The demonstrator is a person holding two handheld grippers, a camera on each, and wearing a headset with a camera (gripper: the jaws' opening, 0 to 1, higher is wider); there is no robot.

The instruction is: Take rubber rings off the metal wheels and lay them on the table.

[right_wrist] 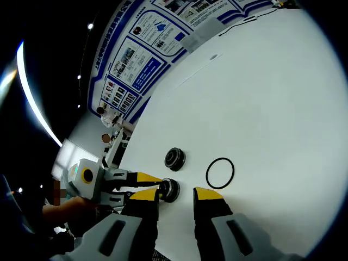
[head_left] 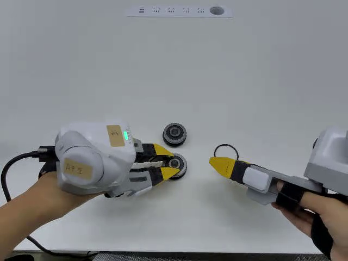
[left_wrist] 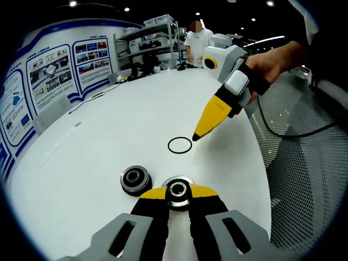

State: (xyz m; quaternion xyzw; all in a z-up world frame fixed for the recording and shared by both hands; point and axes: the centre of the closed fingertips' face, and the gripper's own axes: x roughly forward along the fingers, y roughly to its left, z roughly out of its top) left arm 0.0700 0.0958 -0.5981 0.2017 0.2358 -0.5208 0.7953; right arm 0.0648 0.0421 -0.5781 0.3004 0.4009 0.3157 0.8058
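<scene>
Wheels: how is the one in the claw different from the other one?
The near wheel sits between the tips of the left claw, while the far wheel sits free with nothing touching it. The near wheel's rim looks bare and silvery, but the far wheel's rim is dark all round. Both are round, lie flat on the white table and look about the same size.
</scene>
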